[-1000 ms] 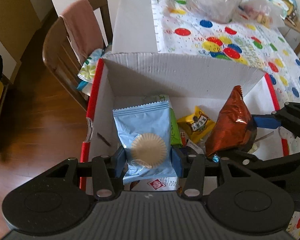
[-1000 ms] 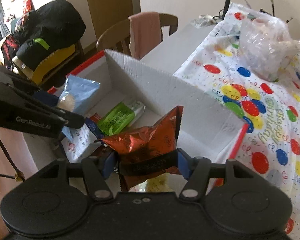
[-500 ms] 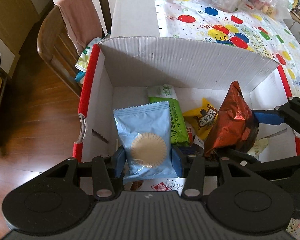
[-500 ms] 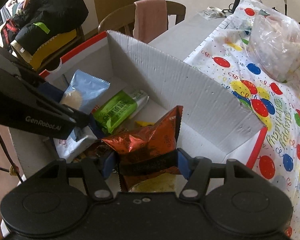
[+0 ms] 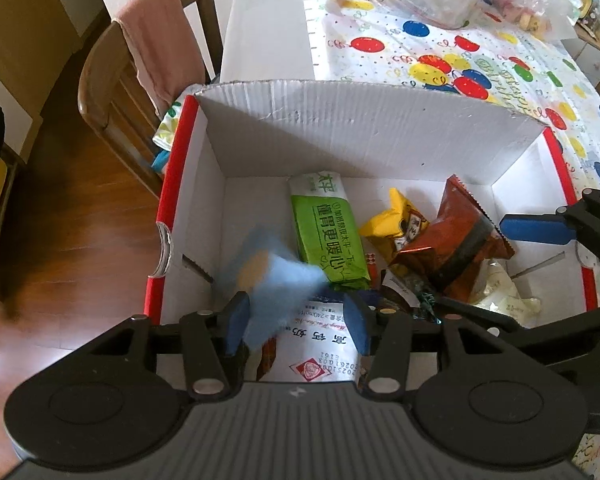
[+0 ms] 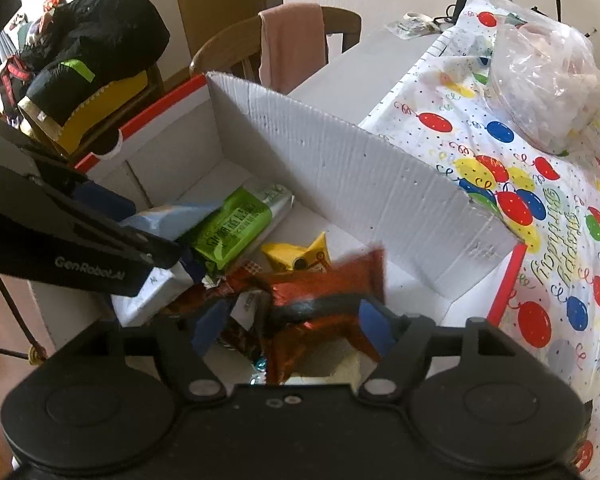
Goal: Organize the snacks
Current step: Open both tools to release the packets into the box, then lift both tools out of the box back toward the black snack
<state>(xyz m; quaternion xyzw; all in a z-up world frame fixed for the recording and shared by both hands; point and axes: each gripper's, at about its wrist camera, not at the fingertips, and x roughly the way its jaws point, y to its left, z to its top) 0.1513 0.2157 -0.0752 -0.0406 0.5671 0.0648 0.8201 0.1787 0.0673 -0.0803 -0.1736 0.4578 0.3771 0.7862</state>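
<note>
1. Both tongs point down into the white cardboard box; I see them side by side over its near half.
2. Left gripper: its jaws are opening. The light blue snack packet is between the pads, blurred and tilted, and I see a gap on its right side, so nothing clamps it.
3. Right gripper: its jaws are opening as well. The copper-red foil packet sits between the blue pads, blurred at its top edge, with a clear gap to the left pad. I read this as free of the grip.
4. In the left wrist view, the same copper-red packet lies against the pile in the right half of the box, and one blue pad of the right gripper stands apart from it.
5. Box contents I can make out: a green packet lying flat near the middle, a small yellow packet just beside it, and a white packet with red print under the left gripper.
6. Surroundings: the box stands on a table with a balloon-print cloth. A wooden chair with a pink towel stands just beyond the box's left wall.
</note>
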